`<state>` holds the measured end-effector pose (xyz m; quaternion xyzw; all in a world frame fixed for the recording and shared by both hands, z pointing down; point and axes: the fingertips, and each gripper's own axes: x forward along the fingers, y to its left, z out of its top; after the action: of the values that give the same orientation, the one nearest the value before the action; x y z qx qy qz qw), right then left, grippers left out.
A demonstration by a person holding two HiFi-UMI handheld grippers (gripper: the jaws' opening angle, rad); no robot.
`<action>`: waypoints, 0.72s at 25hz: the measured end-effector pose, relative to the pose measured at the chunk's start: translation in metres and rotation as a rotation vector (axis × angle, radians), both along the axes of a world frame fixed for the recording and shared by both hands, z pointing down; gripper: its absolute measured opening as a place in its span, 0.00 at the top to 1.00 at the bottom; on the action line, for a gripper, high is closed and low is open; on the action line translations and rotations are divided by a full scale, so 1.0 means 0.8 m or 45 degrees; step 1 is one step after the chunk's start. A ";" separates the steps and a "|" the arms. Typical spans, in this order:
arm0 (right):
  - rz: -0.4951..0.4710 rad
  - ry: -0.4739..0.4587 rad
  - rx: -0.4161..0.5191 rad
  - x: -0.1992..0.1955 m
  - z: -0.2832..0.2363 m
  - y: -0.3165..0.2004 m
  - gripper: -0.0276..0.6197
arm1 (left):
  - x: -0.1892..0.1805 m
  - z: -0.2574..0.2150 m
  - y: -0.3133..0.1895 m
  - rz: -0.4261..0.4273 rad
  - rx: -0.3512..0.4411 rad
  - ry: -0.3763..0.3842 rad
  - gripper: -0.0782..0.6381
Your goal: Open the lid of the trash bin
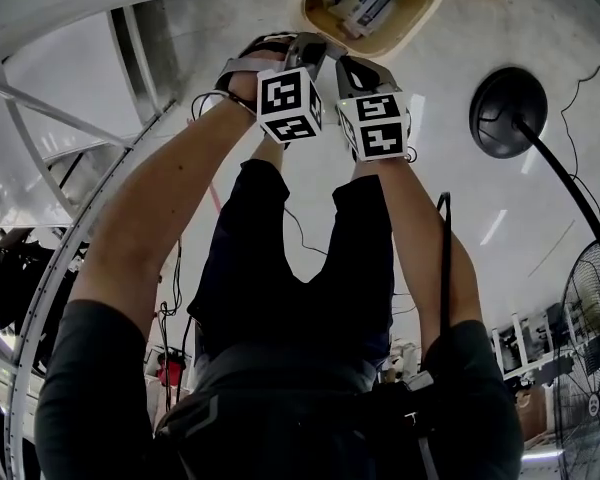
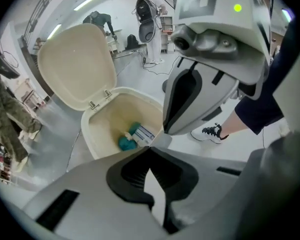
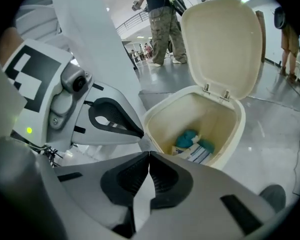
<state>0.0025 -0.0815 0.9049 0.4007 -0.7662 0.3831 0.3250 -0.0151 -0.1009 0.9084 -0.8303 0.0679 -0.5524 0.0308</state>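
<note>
Lid [image 3: 222, 44] is already flipped up, trash bin [image 3: 230, 134] sits on the floor right by the tips. Left gripper [image 2: 150, 151] and right gripper [image 3: 149, 155] are both pinched together, empty. Looks done to me, next move is just backing off

Pale glossy floor [image 1: 560, 28] carrying a black round stand base [image 1: 507, 111], a black pedestal fan [image 1: 595, 318], teal wads [image 3: 190, 138] beside a striped carton [image 3: 199, 155], and a bystander in camouflage trousers [image 3: 165, 29].

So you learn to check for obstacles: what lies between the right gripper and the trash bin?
Nothing separate: in the right gripper view the shut right gripper points at the open trash bin's near rim, only the left gripper's tip beside it.
</note>
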 end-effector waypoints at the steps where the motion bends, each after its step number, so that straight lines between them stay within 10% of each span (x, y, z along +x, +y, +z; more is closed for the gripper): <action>1: -0.004 -0.019 0.004 0.001 -0.009 0.001 0.91 | 0.001 -0.007 -0.001 -0.016 0.004 0.002 0.88; 18: 0.104 -0.085 0.191 0.057 -0.277 -0.006 0.91 | 0.009 -0.273 -0.003 -0.400 0.035 0.301 0.88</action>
<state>0.0477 -0.0861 0.6835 0.4418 -0.7861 0.3508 0.2523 -0.0075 -0.1036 0.6904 -0.8680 0.2073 -0.4481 -0.0527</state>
